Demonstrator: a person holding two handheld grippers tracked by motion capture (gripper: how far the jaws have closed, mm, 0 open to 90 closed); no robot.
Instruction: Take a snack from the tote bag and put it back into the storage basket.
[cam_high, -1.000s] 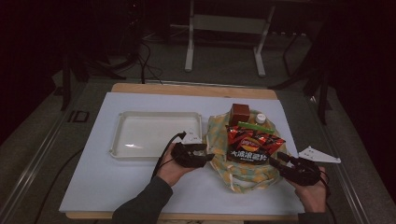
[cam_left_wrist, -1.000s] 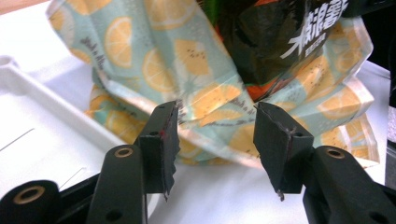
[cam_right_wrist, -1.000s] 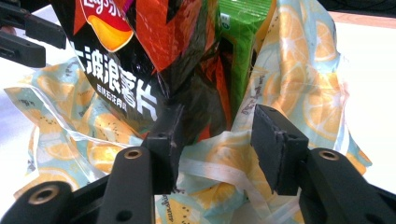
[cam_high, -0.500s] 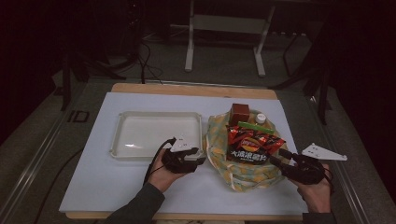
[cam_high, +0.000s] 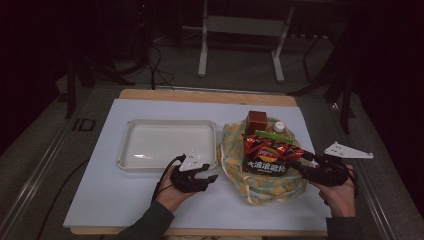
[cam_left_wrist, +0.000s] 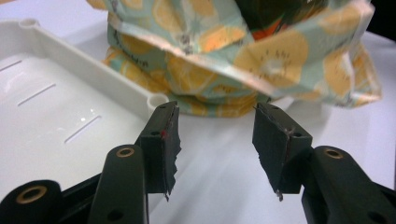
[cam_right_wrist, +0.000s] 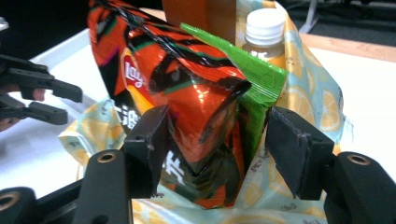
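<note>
1. High view: red-and-black chip bag (cam_high: 270, 155) standing in the open mouth of a lemon-print cloth bag (cam_high: 260, 182) on the white table sheet (cam_high: 120, 200), printed with large white Chinese characters along its lower half. Behind it a thin green packet (cam_high: 271, 135), a brown carton (cam_high: 257, 120) and a white-capped bottle (cam_high: 279, 127). Empty white tray (cam_high: 167, 143) just left of the cloth bag. Left gripper (cam_high: 212, 178) low over the sheet between tray corner and cloth bag, jaws apart, nothing between them. Right gripper (cam_high: 305, 160) reaching in from the right at the chip bag's edge.

2. Left gripper view: two black jaws well apart and empty, aimed at the folded hem of the lemon-print cloth bag (cam_left_wrist: 243, 70), close to it but apart; tray (cam_left_wrist: 56, 126) corner at left, just beside the left jaw.

3. Right gripper view: "Lay's" logo legible on the chip bag (cam_right_wrist: 187, 107), white characters partly hidden below. Jaws of the right gripper (cam_right_wrist: 217, 149) just opening, set to either side of the bag's crumpled corner; left pad at or just off the foil, right pad clear, no clamping. Green packet (cam_right_wrist: 254, 79) and bottle (cam_right_wrist: 264, 32) behind; left gripper (cam_right_wrist: 70, 102) far off at left.
</note>
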